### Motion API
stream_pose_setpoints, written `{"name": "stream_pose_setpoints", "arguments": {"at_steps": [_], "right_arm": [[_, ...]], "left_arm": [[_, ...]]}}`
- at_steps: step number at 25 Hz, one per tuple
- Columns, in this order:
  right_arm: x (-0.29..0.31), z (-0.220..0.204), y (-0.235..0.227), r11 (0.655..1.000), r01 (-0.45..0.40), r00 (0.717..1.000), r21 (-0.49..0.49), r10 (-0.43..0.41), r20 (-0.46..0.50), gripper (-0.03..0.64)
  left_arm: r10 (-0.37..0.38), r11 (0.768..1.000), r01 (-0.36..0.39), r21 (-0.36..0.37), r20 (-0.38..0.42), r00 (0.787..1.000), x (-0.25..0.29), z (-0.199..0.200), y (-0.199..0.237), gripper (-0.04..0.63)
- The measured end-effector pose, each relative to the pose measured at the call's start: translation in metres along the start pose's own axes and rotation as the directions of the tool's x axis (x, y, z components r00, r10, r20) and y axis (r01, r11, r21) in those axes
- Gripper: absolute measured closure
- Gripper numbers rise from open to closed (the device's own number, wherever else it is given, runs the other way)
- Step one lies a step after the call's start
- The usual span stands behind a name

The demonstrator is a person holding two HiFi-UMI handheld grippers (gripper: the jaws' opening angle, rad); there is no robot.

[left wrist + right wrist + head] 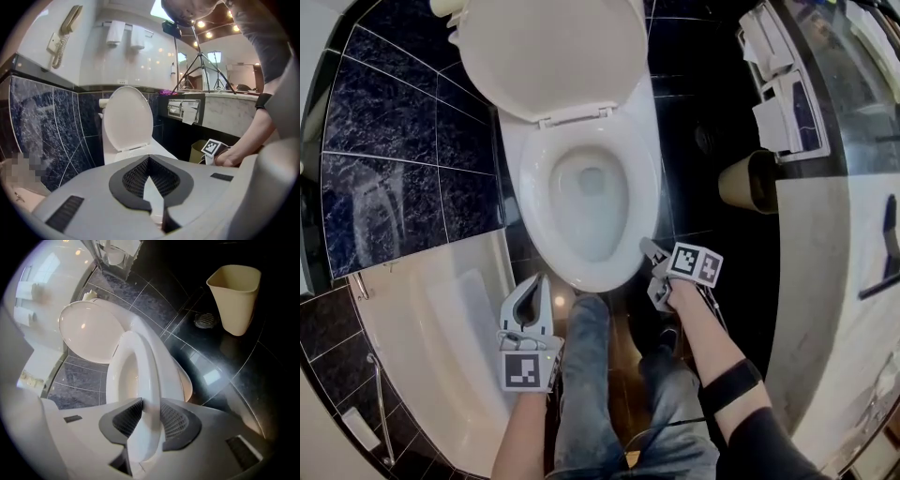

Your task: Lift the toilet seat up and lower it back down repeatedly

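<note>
The white toilet has its lid (553,52) standing up against the tank. Its seat (533,199) lies low over the bowl; a gap beneath it cannot be made out. My right gripper (649,251) is at the seat's front right edge. In the right gripper view the seat rim (140,366) runs between the two dark pads of that gripper (147,409), which is shut on it. My left gripper (540,279) hangs in front of the bowl to the left, touching nothing. Its tips meet (149,159) with nothing between them, and it faces the raised lid (127,119).
A beige waste bin (748,181) stands on the dark floor right of the toilet, near a floor drain (205,320). Paper holders (783,94) hang on the right counter front. A white bathtub (441,309) lies on the left. The person's jeans-clad legs (591,375) stand before the bowl.
</note>
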State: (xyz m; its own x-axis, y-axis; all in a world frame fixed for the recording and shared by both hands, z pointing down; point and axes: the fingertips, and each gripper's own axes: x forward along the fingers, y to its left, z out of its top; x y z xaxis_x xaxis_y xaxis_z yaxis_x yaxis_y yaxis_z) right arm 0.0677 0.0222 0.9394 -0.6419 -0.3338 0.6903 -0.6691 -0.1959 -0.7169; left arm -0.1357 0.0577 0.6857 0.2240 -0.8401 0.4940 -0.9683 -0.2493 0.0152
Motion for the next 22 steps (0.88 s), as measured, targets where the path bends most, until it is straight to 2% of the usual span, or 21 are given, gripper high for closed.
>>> {"name": "stream_pose_setpoints", "arguments": {"at_steps": [6,17,22], "right_arm": [[0.001,-0.001,0.000,1.000,-0.014,1.000,0.014,0.014,-0.012,0.495],[-0.016,0.003,0.012,0.999,0.018,1.000,0.029,-0.018,-0.015,0.510],[-0.039,0.009,0.038,1.000,-0.001,1.000,0.021,0.001,-0.028,0.518]], "left_arm": [[-0.008,1.000,0.008,-0.016,-0.018,1.000,0.004,-0.016,0.001,0.604],[-0.028,0.999,0.027,-0.040,-0.027,0.999,-0.004,-0.029,-0.010,0.604],[-0.052,0.998,0.048,-0.044,-0.093,0.994,-0.019,-0.050,-0.021,0.604]]}}
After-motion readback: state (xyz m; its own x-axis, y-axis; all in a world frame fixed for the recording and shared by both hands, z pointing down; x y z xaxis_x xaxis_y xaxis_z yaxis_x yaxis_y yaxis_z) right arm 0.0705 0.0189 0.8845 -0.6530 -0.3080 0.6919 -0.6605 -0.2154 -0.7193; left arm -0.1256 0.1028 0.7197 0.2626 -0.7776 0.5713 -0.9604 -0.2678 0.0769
